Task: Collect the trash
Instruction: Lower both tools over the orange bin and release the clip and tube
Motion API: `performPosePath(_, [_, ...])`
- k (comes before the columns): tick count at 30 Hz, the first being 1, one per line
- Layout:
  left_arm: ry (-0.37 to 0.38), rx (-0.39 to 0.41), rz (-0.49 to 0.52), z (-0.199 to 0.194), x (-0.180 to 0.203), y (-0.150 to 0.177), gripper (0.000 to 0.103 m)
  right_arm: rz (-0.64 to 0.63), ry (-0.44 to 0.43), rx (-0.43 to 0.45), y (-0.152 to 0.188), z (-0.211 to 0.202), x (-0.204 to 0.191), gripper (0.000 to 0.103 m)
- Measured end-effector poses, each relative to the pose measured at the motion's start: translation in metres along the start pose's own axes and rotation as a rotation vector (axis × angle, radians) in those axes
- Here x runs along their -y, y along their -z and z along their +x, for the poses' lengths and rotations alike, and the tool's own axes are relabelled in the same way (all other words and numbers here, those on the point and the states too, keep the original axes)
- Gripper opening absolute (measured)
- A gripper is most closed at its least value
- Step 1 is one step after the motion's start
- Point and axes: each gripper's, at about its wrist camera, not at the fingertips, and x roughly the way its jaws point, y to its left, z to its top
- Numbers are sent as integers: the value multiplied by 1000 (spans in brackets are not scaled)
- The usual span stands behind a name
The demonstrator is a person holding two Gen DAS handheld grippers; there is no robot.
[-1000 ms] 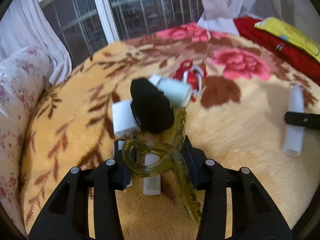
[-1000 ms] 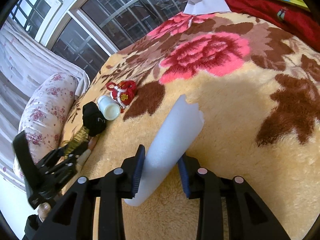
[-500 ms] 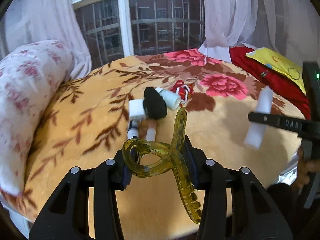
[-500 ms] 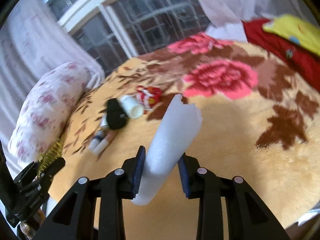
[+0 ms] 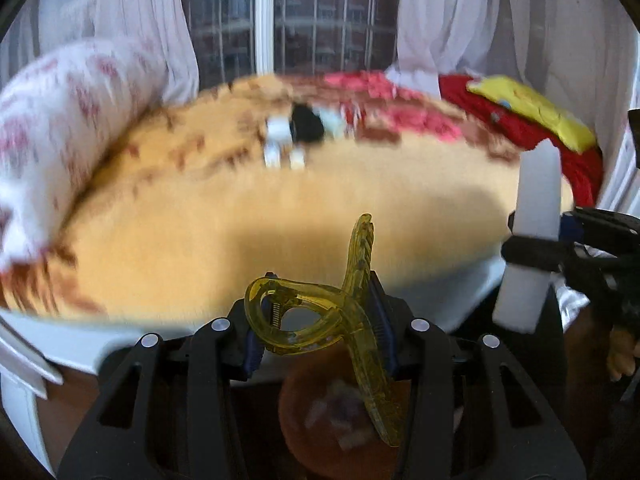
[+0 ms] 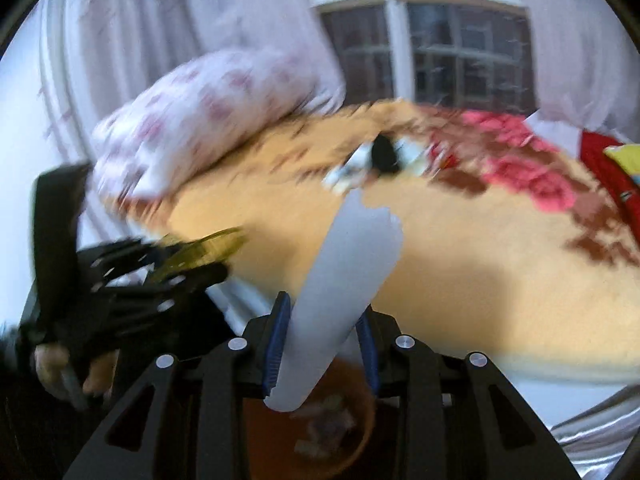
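My left gripper (image 5: 318, 320) is shut on a translucent yellow hair claw clip (image 5: 320, 312), held off the near edge of the bed. My right gripper (image 6: 324, 340) is shut on a white foam tube (image 6: 344, 280); it also shows in the left wrist view (image 5: 532, 236) at the right. Below both grippers sits a round brown bin (image 5: 340, 420) with scraps inside; it also shows in the right wrist view (image 6: 320, 436). Far back on the blanket lie a black object (image 5: 306, 124), a white cup (image 5: 334, 122) and small white pieces (image 5: 280, 140), blurred.
The bed carries a yellow floral blanket (image 5: 240, 216) with a white edge (image 5: 72, 344). A floral pillow (image 5: 52, 120) lies at the left, a red and yellow cushion (image 5: 528, 116) at the right. A window (image 5: 280, 28) with curtains stands behind.
Both grippers have pulled back from the bed and away from the blanket, each keeping its object. The brown bin has come into view below them.
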Motion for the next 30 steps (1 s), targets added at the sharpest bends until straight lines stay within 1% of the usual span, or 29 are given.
performPosePath(3, [26, -102, 0, 20, 2, 33, 43, -28, -18, -97, 32, 19, -15, 33])
performPosePath(6, [37, -181, 1, 38, 4, 54, 43, -23, -22, -185, 53, 44, -17, 33])
performPosePath(8, [49, -232, -1, 51, 3, 62, 43, -5, -13, -238, 65, 60, -14, 33])
performPosePath(10, [46, -307, -18, 68, 1, 70, 43, 14, -8, -290, 72, 76, -9, 33])
performPosePath(13, [45, -395, -43, 89, -3, 79, 43, 28, 2, -364, 84, 96, -5, 33])
performPosePath(14, [49, -424, -51, 96, -4, 82, 43, 24, 6, -377, 86, 100, -4, 34])
performPosePath(19, [46, -475, -49, 109, -4, 88, 43, 19, 0, -423, 91, 117, -2, 36])
performPosePath(20, [45, -485, -49, 113, -4, 86, 44, 20, 0, -433, 92, 120, -2, 41])
performPosePath(21, [43, -500, -50, 116, -4, 87, 50, 21, 3, -441, 93, 124, 0, 45])
performPosePath(22, [38, -514, -53, 119, -4, 88, 60, 26, 9, -447, 94, 127, 2, 52])
performPosePath(24, [27, -526, -61, 120, -6, 89, 70, 41, 13, -457, 95, 130, 4, 52])
performPosePath(28, [34, -525, -77, 116, -10, 90, 70, 75, 12, -441, 93, 123, 12, 54])
performPosePath(30, [36, -518, -85, 113, -12, 88, 70, 89, 9, -417, 90, 113, 14, 54])
